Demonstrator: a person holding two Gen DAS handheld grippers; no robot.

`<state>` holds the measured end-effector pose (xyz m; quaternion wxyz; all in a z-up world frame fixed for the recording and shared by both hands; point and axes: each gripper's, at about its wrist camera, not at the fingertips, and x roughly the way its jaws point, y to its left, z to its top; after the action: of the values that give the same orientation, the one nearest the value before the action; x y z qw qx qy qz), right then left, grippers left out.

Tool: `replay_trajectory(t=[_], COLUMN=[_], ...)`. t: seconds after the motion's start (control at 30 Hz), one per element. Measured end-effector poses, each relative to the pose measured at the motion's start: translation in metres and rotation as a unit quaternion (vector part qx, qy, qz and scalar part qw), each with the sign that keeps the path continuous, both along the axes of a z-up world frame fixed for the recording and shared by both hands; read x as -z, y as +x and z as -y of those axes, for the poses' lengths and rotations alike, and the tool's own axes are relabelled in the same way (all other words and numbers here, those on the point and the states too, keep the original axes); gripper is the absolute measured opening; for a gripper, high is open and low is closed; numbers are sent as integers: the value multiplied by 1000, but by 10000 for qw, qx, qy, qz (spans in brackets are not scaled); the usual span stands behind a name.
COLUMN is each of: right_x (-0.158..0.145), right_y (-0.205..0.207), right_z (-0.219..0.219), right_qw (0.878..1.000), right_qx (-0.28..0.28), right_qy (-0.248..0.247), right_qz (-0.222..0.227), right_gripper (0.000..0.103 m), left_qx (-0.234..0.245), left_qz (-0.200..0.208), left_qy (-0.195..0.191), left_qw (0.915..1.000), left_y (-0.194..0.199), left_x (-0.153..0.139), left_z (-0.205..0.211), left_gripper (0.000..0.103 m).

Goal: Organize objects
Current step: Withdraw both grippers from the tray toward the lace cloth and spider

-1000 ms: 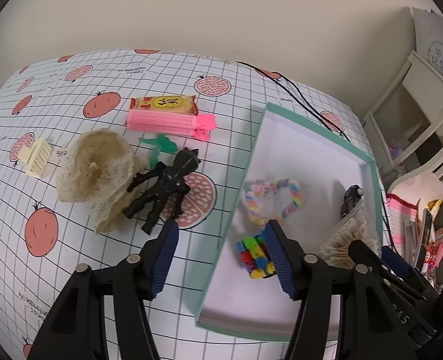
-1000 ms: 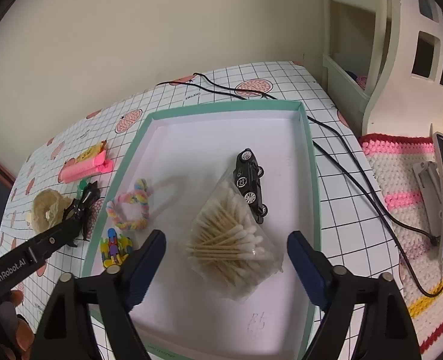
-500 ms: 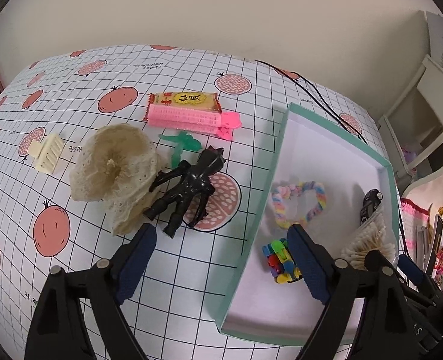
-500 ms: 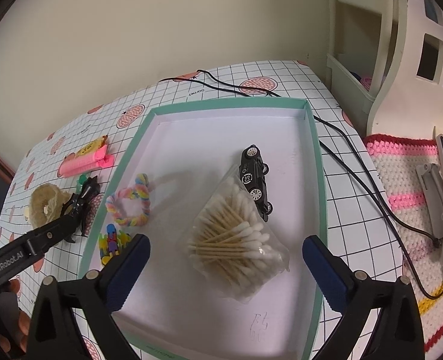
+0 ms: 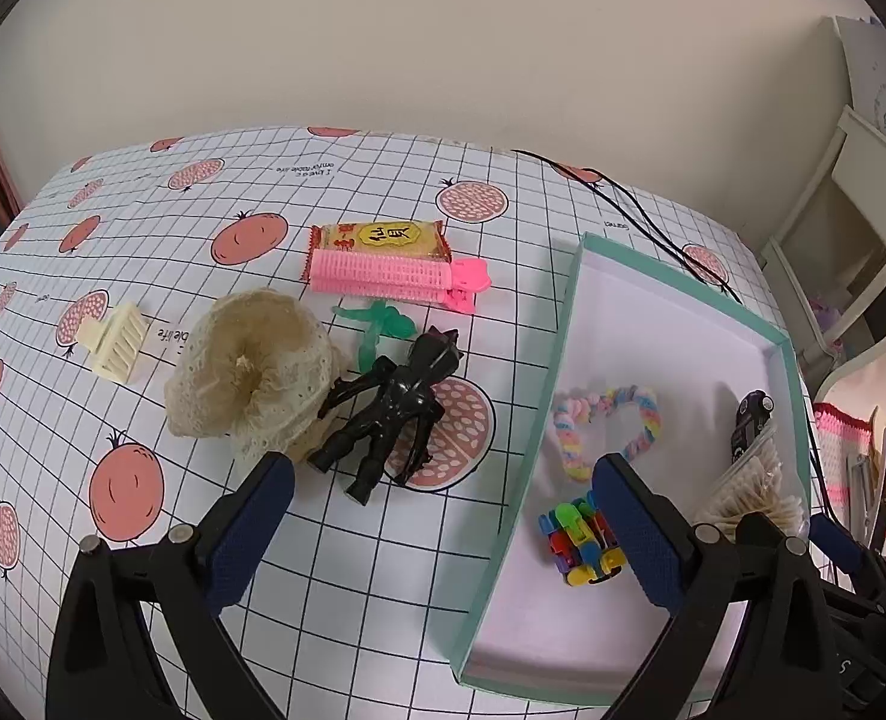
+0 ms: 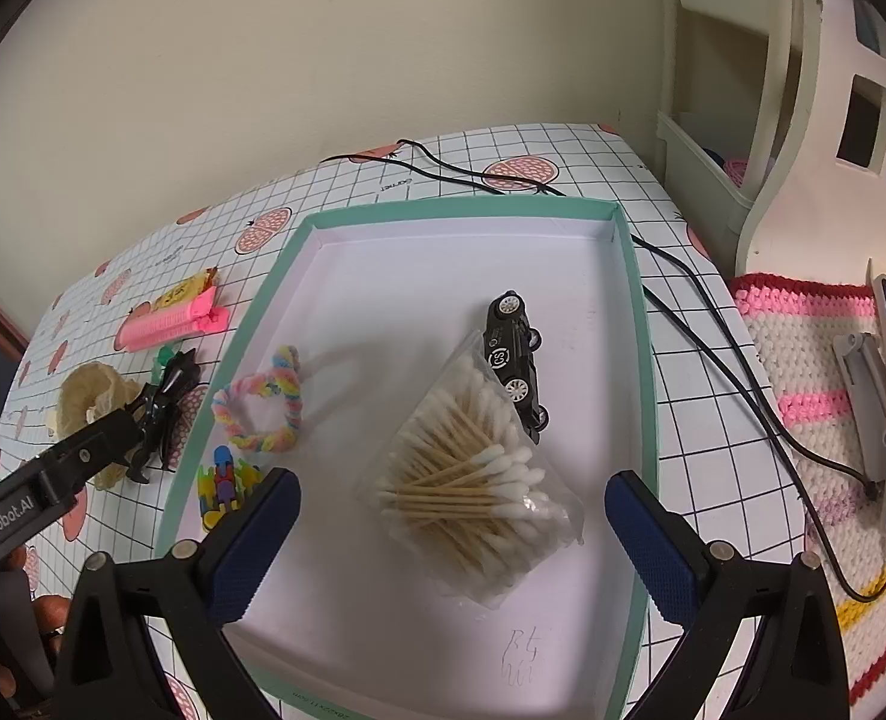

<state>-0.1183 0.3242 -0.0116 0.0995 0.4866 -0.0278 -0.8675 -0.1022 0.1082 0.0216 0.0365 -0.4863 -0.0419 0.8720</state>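
Left wrist view shows the left gripper (image 5: 437, 531) with its fingers (image 5: 251, 531) spread wide and holding nothing, hovering above the bench (image 5: 347, 594). Just ahead of the left-hand finger lies the black figure (image 5: 392, 414), partly leaning on the cream lace piece (image 5: 251, 372); beyond them sit a green bow (image 5: 377, 324), a pink comb clip (image 5: 395, 279) and a yellow snack packet (image 5: 380, 237) with Chinese characters I cannot read surely. A cream hair claw (image 5: 116, 342) lies far out past the left finger. These loose things look to be waiting their turn for the teal-rimmed box (image 6: 637, 324), and the figure seems the likely next pick.

Over in the right wrist view, the right gripper (image 6: 451, 537) also stands open and empty, hanging above the box. Straight between and ahead of its fingers rests a bag of cotton swabs (image 6: 472, 474), touching a black toy car (image 6: 514, 354) marked "CS". A pastel heart loop (image 6: 263, 402) and colourful block toy (image 6: 224, 483) lie beyond its left finger. The other tool's arm reads "GenRobot.AI". Faint scribbles mark the box floor; cloth print reads "Garnet", roughly.
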Motion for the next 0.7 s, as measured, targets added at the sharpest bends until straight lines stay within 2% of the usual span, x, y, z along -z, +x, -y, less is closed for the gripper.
replay_trajectory(t=[0.23,0.33,0.53,0.63,0.7], right_x=[-9,-14,-26,-34,-35], right_y=[-6,-21,-41,-38,-33], right_z=[4,8,24,31,37], right_qw=[9998,9994,9992,9983,9980], right_qx=[87,111,1,-56,-137], right_qy=[-56,-202,-119,-162,-281], right_qz=[-183,-260,-382,-564,-541], right_gripper=[103,103,103,103,103], left_qx=[-26,-83,96,-60,-133], left_qz=[-34,-225,-508,-542,-570], left_qy=[60,-35,-316,-22,36], left_qw=[10000,9997,9982,9985,9983], left_y=[-4,-14,-39,-42,-39], left_x=[-6,-13,-25,-33,-37], left_z=[2,6,8,24,35], left_gripper=[100,100,100,100,100])
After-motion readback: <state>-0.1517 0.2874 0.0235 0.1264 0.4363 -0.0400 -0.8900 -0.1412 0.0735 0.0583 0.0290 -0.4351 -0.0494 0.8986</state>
